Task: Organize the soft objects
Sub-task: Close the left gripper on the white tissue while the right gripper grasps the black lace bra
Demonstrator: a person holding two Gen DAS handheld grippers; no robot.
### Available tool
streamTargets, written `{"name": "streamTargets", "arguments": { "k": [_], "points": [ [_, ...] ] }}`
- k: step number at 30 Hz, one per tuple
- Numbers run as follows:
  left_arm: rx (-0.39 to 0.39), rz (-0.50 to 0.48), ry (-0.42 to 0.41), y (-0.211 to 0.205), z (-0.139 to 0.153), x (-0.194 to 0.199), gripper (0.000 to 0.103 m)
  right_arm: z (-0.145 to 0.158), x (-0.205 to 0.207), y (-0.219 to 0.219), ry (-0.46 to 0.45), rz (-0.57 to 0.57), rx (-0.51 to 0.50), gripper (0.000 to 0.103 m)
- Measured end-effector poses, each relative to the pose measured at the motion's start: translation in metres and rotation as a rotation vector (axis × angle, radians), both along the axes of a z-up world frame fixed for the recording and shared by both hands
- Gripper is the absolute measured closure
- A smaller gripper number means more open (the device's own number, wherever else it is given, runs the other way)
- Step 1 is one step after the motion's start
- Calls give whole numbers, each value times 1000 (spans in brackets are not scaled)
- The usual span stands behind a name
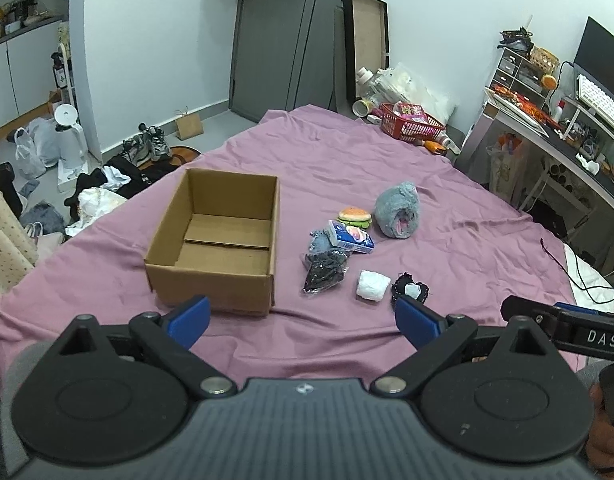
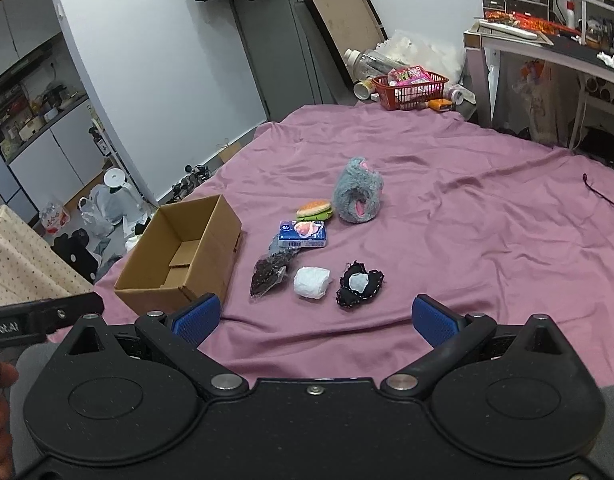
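An empty open cardboard box (image 1: 219, 240) (image 2: 187, 256) sits on the purple bedsheet (image 1: 347, 152). Right of it lie a grey fuzzy plush (image 1: 399, 210) (image 2: 357, 196), a burger toy (image 1: 355, 217) (image 2: 315, 210), a blue tissue pack (image 1: 351, 238) (image 2: 303, 234), a black bagged item (image 1: 323, 272) (image 2: 269, 274), a white wrapped bundle (image 1: 373, 285) (image 2: 313, 282) and a black lace piece (image 1: 411, 292) (image 2: 359, 284). My left gripper (image 1: 303, 318) is open, low and near the box's front. My right gripper (image 2: 317, 320) is open, just short of the bundle and lace piece. Neither holds anything.
A red basket (image 1: 411, 122) (image 2: 411, 88) stands at the bed's far edge with bottles beside it. A desk (image 1: 567, 136) with a keyboard runs along the right. Clothes, bags and shoes (image 1: 147, 148) litter the floor on the left. A black cord (image 1: 563, 264) crosses the sheet's right side.
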State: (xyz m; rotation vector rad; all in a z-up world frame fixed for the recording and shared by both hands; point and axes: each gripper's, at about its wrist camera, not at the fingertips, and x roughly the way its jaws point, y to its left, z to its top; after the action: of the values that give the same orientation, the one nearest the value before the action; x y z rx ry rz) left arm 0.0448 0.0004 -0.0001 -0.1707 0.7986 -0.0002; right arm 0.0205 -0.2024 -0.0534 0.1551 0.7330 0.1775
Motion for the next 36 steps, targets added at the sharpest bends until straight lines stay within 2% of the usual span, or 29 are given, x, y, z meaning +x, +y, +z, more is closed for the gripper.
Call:
{"name": "streamTargets", "arguments": {
  "k": [9,14,20,23,28,33,36],
  "points": [
    [-30,-16,2,-12,-22,30,8,-5,31,-12,29,-60,33,2],
    [-60,-35,18,-18,-33,50,15,-14,54,-17,77,-104,82,13],
    [-73,-40,39,-25,-49,75,24,-36,76,-24,95,-130,130,16],
    [-86,-43,54,-28,-57,86,27,-52,85,-27,137,-140,172,22],
    [-133,-59,57,-33,-71,103,29,-68,96,-30,180,-131,224,24],
    [-171,-85,85,-46,-88,122,31,-84,110,-37,219,-168,255,30],
    [-180,-95,83,-51,-98,131,33,-101,121,-48,288,-188,329,46]
  ]
}}
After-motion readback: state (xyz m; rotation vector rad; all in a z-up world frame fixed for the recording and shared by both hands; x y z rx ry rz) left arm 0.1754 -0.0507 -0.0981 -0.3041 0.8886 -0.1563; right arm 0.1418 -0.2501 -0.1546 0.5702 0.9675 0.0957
